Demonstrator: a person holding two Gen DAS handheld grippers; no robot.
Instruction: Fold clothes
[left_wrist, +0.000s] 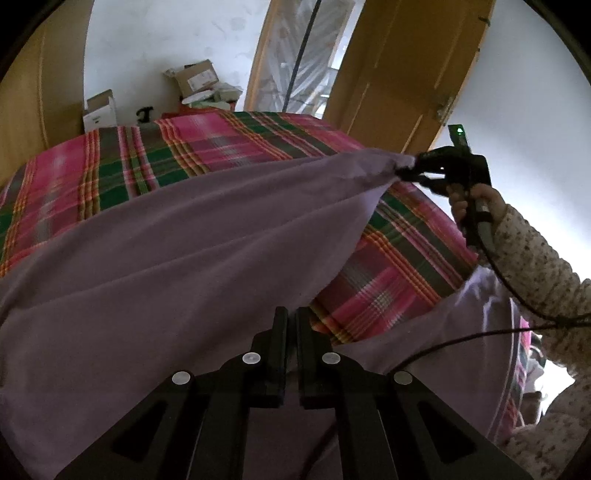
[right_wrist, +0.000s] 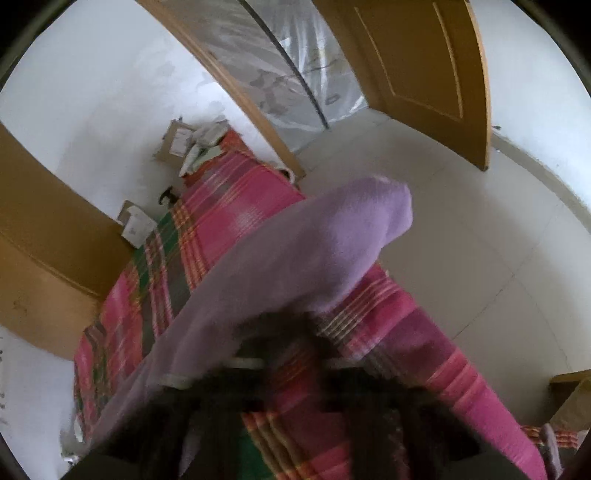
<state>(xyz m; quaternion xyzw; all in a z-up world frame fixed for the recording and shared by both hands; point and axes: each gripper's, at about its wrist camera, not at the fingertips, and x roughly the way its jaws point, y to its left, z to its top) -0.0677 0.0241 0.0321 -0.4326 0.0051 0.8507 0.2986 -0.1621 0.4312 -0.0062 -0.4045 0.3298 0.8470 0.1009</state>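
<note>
Lilac garment (left_wrist: 192, 236) — between both grippers

Your garment over the bed, boxes behind it

Your garment (left_wrist: 177, 258) hangs above the bed cover (left_wrist: 221, 140), between your left gripper (left_wrist: 291, 332) in front and your right gripper (left_wrist: 408, 171) further right; boxes (left_wrist: 195, 79) sit behind the bed at the wall, the open door (left_wrist: 406, 74) to their right
</note>
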